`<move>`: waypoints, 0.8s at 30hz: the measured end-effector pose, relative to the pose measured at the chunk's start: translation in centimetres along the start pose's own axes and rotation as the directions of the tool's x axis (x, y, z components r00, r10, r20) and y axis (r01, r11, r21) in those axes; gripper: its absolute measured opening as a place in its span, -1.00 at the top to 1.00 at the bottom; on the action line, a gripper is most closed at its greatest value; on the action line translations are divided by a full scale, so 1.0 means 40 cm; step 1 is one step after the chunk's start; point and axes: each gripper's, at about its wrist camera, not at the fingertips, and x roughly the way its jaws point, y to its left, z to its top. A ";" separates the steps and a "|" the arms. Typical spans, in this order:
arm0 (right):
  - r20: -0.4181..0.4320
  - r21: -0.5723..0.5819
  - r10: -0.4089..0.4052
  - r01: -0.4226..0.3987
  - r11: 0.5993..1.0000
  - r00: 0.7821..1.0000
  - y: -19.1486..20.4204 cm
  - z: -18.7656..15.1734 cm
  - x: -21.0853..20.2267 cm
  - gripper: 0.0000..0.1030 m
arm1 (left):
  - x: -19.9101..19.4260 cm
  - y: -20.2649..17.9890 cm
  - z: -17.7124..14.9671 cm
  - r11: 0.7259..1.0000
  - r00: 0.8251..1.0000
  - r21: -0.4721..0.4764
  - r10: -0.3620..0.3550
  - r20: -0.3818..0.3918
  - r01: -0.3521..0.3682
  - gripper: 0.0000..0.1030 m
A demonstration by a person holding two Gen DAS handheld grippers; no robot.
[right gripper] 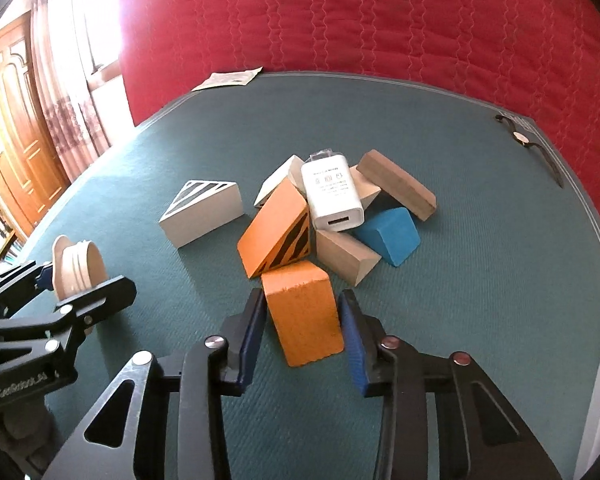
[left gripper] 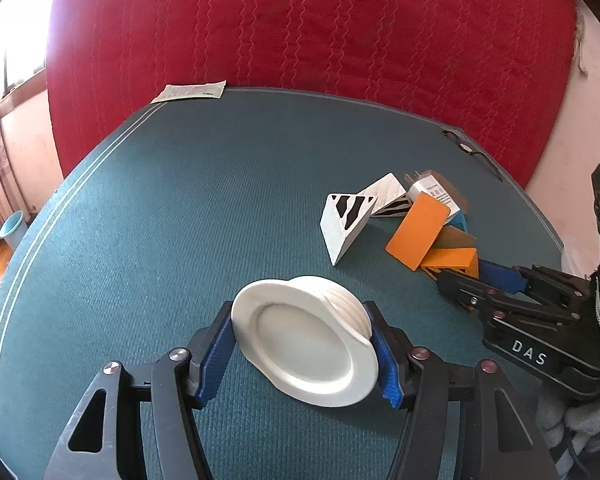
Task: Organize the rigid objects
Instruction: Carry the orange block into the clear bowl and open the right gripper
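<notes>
My left gripper (left gripper: 300, 320) is shut on a white ribbed round fitting (left gripper: 304, 344), held on edge just over the teal table (left gripper: 180, 200); the fitting (right gripper: 78, 268) also shows at the left of the right wrist view. My right gripper (right gripper: 302, 308) has its blue pads against both sides of an orange block (right gripper: 304, 312) at the near edge of a pile. The pile holds a striped orange wedge (right gripper: 276, 228), a white charger (right gripper: 332, 192), a blue block (right gripper: 388, 236), a beige block (right gripper: 346, 256) and a brown block (right gripper: 396, 184). A white striped wedge (right gripper: 202, 210) lies just left of it.
A paper slip (right gripper: 228, 78) lies at the table's far edge and a wristwatch (right gripper: 524, 138) at the far right corner. A red quilted cover (right gripper: 380, 20) rises behind the table. A pale blue bin (left gripper: 10, 232) stands on the floor at left.
</notes>
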 end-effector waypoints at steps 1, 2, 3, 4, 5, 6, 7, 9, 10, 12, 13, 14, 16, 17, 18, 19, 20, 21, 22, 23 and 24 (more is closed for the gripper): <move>0.001 0.002 0.002 -0.002 1.000 1.000 -0.002 -0.005 -0.006 0.32 | 0.000 0.000 0.000 1.000 1.000 0.000 0.000 0.001 0.000 -0.24; 0.001 0.003 0.004 -0.004 1.000 1.000 -0.004 -0.009 -0.011 0.33 | 0.000 0.000 0.000 1.000 1.000 0.000 0.001 0.002 -0.001 -0.24; 0.002 0.004 0.004 -0.004 1.000 1.000 -0.003 -0.015 -0.017 0.36 | -0.001 0.000 -0.001 1.000 1.000 0.001 0.001 0.003 -0.001 -0.24; 0.003 0.006 0.006 -0.006 1.000 1.000 -0.005 -0.022 -0.026 0.36 | -0.001 -0.001 -0.001 1.000 1.000 0.001 0.002 0.004 -0.002 -0.24; 0.004 0.008 0.005 -0.005 1.000 1.000 -0.007 -0.031 -0.035 0.36 | -0.002 -0.002 -0.002 1.000 1.000 0.002 0.002 0.005 -0.002 -0.24; 0.008 0.013 0.011 -0.011 1.000 1.000 -0.009 -0.039 -0.047 0.36 | -0.002 -0.002 -0.002 1.000 1.000 0.002 0.002 0.007 -0.002 -0.24; 0.011 0.020 0.018 -0.018 1.000 1.000 -0.013 -0.050 -0.061 0.37 | -0.002 -0.003 -0.002 1.000 1.000 0.002 0.003 0.008 -0.003 -0.24; 0.019 0.043 0.027 -0.028 0.999 0.999 -0.026 -0.067 -0.089 0.37 | -0.002 -0.004 -0.002 1.000 1.000 0.002 0.007 0.009 -0.007 -0.24; 0.023 0.052 0.029 -0.030 0.998 0.999 -0.030 -0.073 -0.101 0.37 | -0.002 -0.005 -0.002 1.000 1.000 0.003 0.008 0.009 -0.008 -0.24; 0.035 0.080 0.026 -0.029 0.996 0.999 -0.048 -0.089 -0.132 0.37 | -0.004 -0.004 -0.002 1.000 1.000 0.003 0.009 0.010 -0.009 -0.24; 0.038 0.090 0.025 -0.029 0.995 0.999 -0.055 -0.095 -0.144 0.37 | -0.005 -0.004 -0.003 1.000 1.000 0.002 0.011 0.011 -0.011 -0.24; 0.042 0.103 0.023 -0.028 0.994 0.999 -0.064 -0.102 -0.158 0.37 | -0.006 -0.004 -0.003 1.000 1.000 0.002 0.013 0.013 -0.013 -0.24; 0.056 0.124 0.007 -0.014 0.992 0.998 -0.085 -0.110 -0.188 0.37 | -0.008 -0.007 -0.003 1.000 1.000 0.005 0.019 0.016 -0.019 -0.24; 0.065 0.131 -0.002 -0.006 0.991 0.998 -0.093 -0.114 -0.203 0.37 | -0.010 -0.007 -0.003 1.000 1.000 0.006 0.024 0.019 -0.024 -0.24; 0.075 0.141 -0.012 0.002 0.990 0.997 -0.103 -0.119 -0.220 0.37 | -0.012 -0.008 -0.003 1.000 0.999 0.007 0.029 0.023 -0.029 -0.24; 0.086 0.153 -0.024 0.011 0.988 0.996 -0.115 -0.124 -0.239 0.37 | -0.015 -0.010 -0.004 0.999 0.999 0.009 0.036 0.028 -0.036 -0.24; 0.095 0.161 -0.035 0.020 0.987 0.995 -0.124 -0.128 -0.253 0.37 | -0.018 -0.010 -0.005 0.999 0.999 0.009 0.044 0.030 -0.044 -0.24; 0.107 0.175 -0.054 0.035 0.984 0.993 -0.140 -0.136 -0.272 0.37 | -0.020 -0.012 -0.006 0.999 0.998 0.007 0.051 0.031 -0.051 -0.24; 0.112 0.186 -0.067 0.045 0.982 0.991 -0.149 -0.139 -0.282 0.37 | -0.022 -0.013 -0.007 0.999 0.998 0.003 0.048 0.027 -0.049 -0.24; 0.117 0.203 -0.080 0.055 0.978 0.990 -0.166 -0.146 -0.295 0.37 | -0.023 -0.016 -0.009 0.999 0.999 0.001 0.045 0.025 -0.045 -0.24; 0.121 0.215 -0.090 0.062 0.975 0.989 -0.180 -0.149 -0.304 0.37 | -0.025 -0.020 -0.012 0.999 0.999 0.002 0.045 0.025 -0.045 -0.24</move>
